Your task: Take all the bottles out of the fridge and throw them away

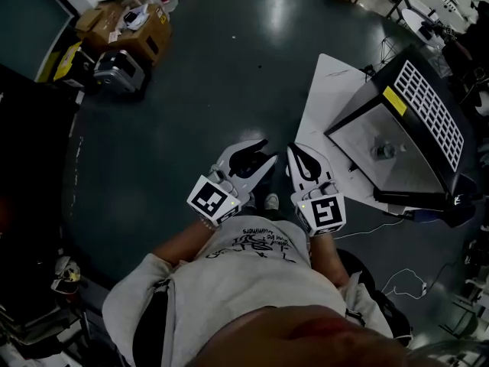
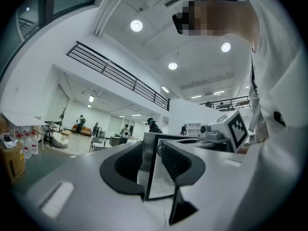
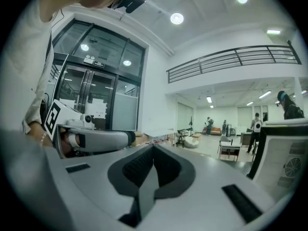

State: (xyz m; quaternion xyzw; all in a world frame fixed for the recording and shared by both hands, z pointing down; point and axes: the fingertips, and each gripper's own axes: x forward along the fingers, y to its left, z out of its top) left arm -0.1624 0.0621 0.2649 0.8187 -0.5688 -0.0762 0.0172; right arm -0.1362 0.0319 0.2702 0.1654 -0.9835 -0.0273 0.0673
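In the head view a small black fridge (image 1: 428, 140) stands at the right with its grey inside showing, and a clear bottle (image 1: 384, 151) lies in it. Both grippers hover in front of my chest, left of the fridge and apart from it. My left gripper (image 1: 260, 155) is open with nothing between its fingers; in the left gripper view (image 2: 151, 150) the fridge's black frame (image 2: 149, 170) shows through the gap. My right gripper (image 1: 299, 157) looks shut and empty; its pads meet in the right gripper view (image 3: 154, 150).
A white board (image 1: 328, 90) lies on the dark floor beside the fridge. Cardboard boxes (image 1: 134, 21) and a grey machine (image 1: 118, 71) stand at the far left. Cables (image 1: 405, 281) trail on the floor at the right. People stand far off in the hall (image 3: 255, 124).
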